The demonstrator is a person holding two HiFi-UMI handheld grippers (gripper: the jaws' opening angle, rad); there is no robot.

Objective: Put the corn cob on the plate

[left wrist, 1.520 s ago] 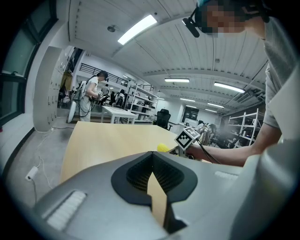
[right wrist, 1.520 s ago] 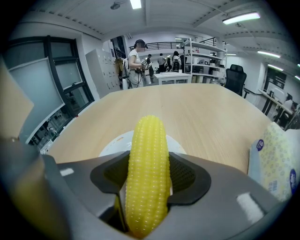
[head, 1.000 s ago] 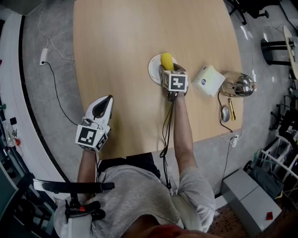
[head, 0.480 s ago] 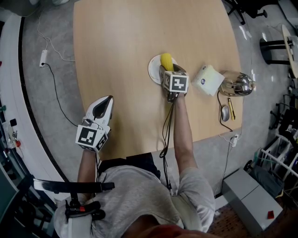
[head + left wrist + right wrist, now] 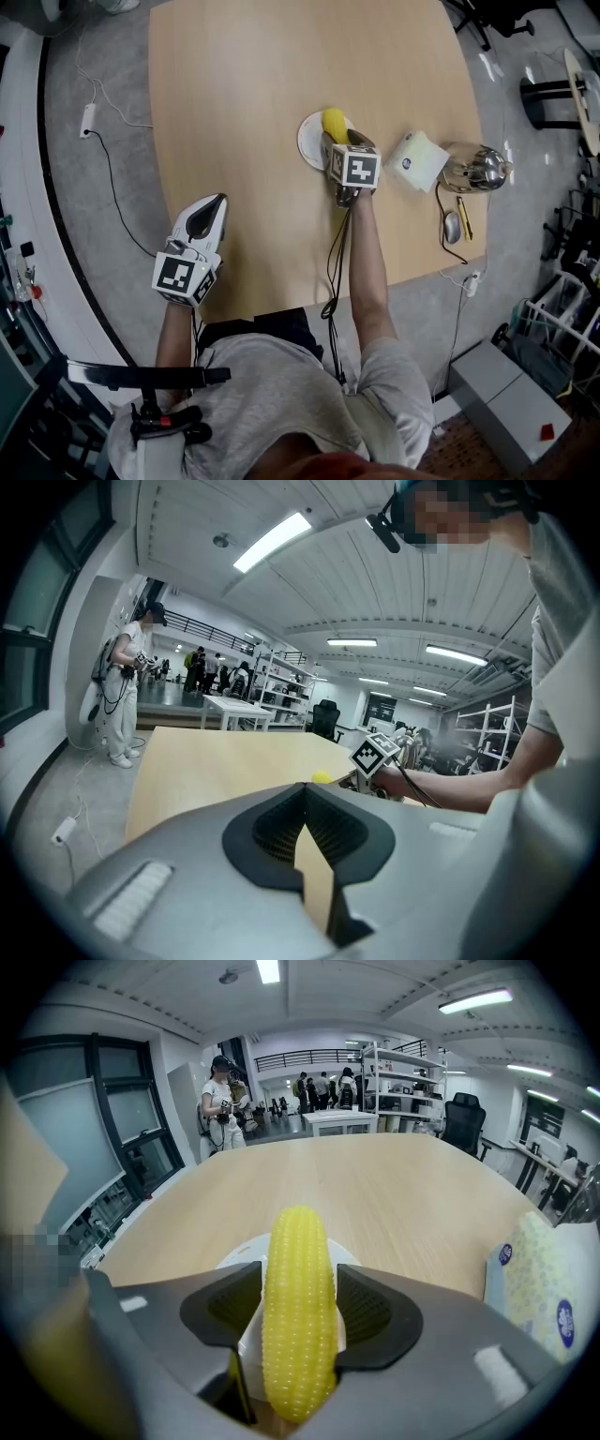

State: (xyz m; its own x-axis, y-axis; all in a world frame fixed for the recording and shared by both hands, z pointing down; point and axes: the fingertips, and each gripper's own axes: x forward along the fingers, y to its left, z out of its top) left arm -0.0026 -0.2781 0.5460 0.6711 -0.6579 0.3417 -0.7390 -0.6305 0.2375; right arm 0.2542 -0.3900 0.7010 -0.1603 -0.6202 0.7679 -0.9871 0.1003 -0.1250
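Corn cob (image 5: pixel 333 122) in the head view lies between the jaws of the right gripper (image 5: pixel 337 139), and its far end sticks out ahead of them above the white plate (image 5: pixel 307 142) on the table (image 5: pixel 244 84). The left gripper (image 5: pixel 212 208) is well apart from it, at the near table edge, with nothing in front of its jaws.

In the left gripper view the jaws of the left gripper (image 5: pixel 305 803) are closed, tips touching, and hold nothing.

In the right gripper view the two pads (image 5: pixel 230 1309) of the right gripper (image 5: pixel 300 1321) press on both sides of the corn cob (image 5: pixel 300 1288). The plate (image 5: pixel 242 1252) is just under and ahead of the jaws. I cannot tell if the cob touches it. A tissue pack (image 5: pixel 544 1279) lies to the right of the jaws.
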